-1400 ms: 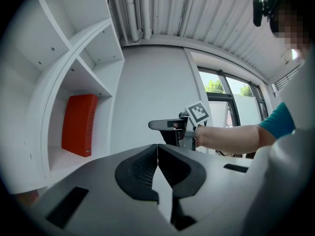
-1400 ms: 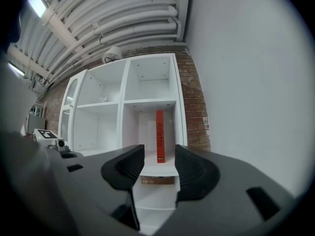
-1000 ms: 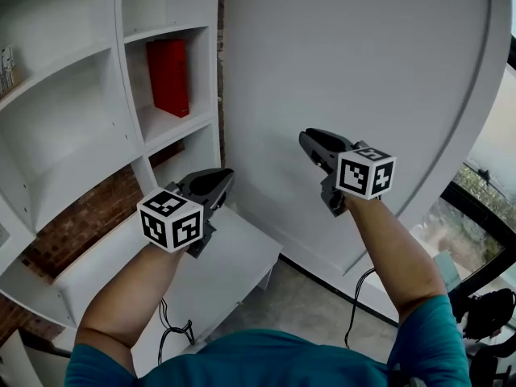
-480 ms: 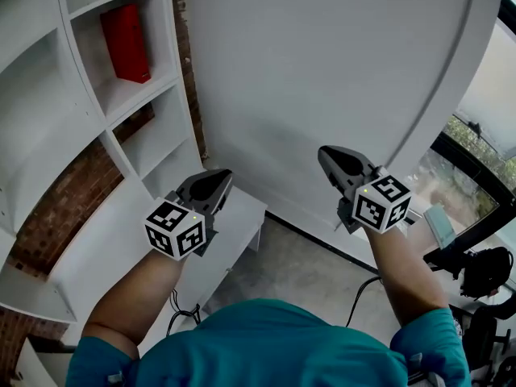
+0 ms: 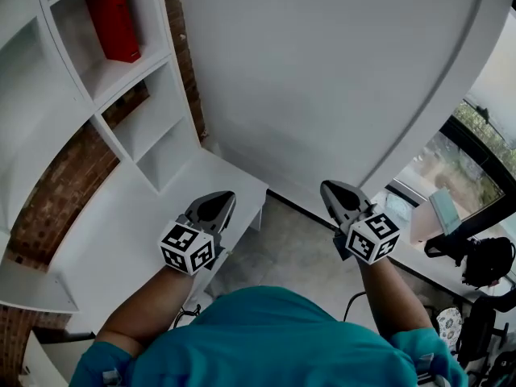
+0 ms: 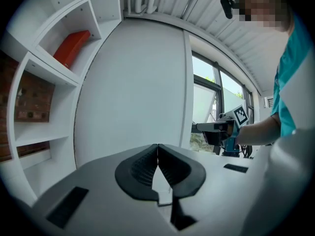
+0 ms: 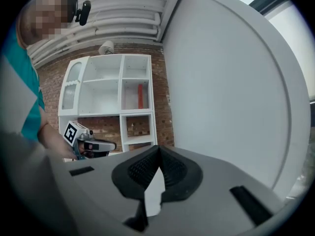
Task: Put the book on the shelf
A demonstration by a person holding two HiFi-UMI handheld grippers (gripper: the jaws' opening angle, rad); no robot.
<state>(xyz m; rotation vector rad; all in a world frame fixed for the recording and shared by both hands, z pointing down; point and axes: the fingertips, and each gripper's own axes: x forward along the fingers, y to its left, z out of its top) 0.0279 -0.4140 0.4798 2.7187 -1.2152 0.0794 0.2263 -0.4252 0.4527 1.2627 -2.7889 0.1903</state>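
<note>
Well up at left, red book [image 5: 113, 21] upright in shelf [image 5: 165, 67] compartment. Lower down, left gripper [image 5: 222, 198] pinched shut, empty, near bench [image 5: 137, 216] edge. Right gripper [image 5: 326, 187] just closed, empty, over open floor [image 5: 294, 252].

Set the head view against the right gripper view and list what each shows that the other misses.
Head view only: the cube on the right gripper, the floor. Right gripper view only: that gripper's shut, empty jaws, ceiling pipes. Both: the book on the shelf, the left gripper, the white wall.
</note>
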